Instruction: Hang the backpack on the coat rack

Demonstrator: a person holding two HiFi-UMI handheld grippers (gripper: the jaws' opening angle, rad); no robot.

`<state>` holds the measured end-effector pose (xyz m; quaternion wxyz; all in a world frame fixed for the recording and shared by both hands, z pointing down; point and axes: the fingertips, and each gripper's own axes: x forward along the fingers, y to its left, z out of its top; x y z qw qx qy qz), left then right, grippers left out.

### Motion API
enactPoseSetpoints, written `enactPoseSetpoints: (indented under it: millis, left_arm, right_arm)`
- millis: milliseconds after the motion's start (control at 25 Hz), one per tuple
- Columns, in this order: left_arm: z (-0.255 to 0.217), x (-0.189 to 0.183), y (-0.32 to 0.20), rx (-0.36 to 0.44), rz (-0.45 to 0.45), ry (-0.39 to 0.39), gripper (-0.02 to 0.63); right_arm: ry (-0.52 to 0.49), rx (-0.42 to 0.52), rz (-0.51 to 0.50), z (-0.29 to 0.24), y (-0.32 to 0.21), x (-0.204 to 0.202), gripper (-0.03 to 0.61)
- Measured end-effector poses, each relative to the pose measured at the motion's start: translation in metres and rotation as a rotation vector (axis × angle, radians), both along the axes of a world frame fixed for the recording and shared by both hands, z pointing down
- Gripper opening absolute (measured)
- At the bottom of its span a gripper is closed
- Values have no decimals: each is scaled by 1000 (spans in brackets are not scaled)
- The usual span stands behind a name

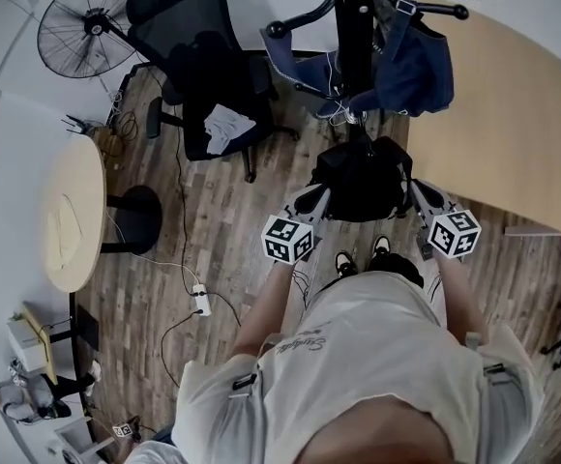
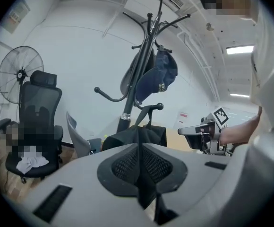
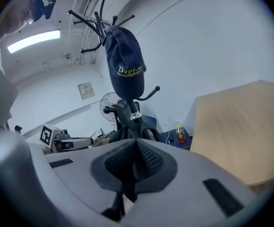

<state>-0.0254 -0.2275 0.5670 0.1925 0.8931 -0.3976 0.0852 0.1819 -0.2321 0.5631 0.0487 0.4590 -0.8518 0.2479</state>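
Your left gripper (image 2: 141, 167): jaws shut tight, pinching the fabric of the soft black backpack (image 1: 363, 177). Your right gripper (image 3: 136, 163): jaws shut too, with a dark strip of the same bag nipped between them. In the head view the backpack is mid-frame, slung between both grippers above the wood-plank floor (image 1: 232, 230). It sits just below the black metal coat rack (image 1: 355, 27) pole at top centre. A navy cap (image 3: 125, 65) hangs on a rack arm.

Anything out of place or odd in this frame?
A crumpled white cloth lies on the black office chair, and a power strip lies loose on the open floor. Nothing looks spilled or broken.
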Motion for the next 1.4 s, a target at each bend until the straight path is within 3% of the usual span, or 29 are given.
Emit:
enactPoseSetpoints:
  millis: [160,320,520,600,800,920,1160,1400]
  left_arm:
    - [-25,18,9,79,50,-26,35]
    - [-46,30,6,116,5,-26,34]
    - [-80,38,11,151,-6,2,34]
    - [-91,40,10,167,-16,9,34]
    - [-108,43,5,186,-20,53,34]
    - [-110,47,2,185,-22,29,34]
    - [-110,52,1,172,-28,29,34]
    - [-93,52,7,121,-18,11,34]
  right_arm:
    - [-52,73,-82,-26,13,-18,-6]
    - [-27,137,-126,-53,21,-23,-6]
    - [211,331,-229,-100,26,-40,-6]
    - [244,370,-256,-109,29,-44,-6]
    - [162,398,-197,-131,26,-35,-6]
    - [89,377,-125,-141,18,-20,-6]
    - [121,366,-114,-135,14,-5,-6]
    - [172,366,-191,-126,18,-17,-6]
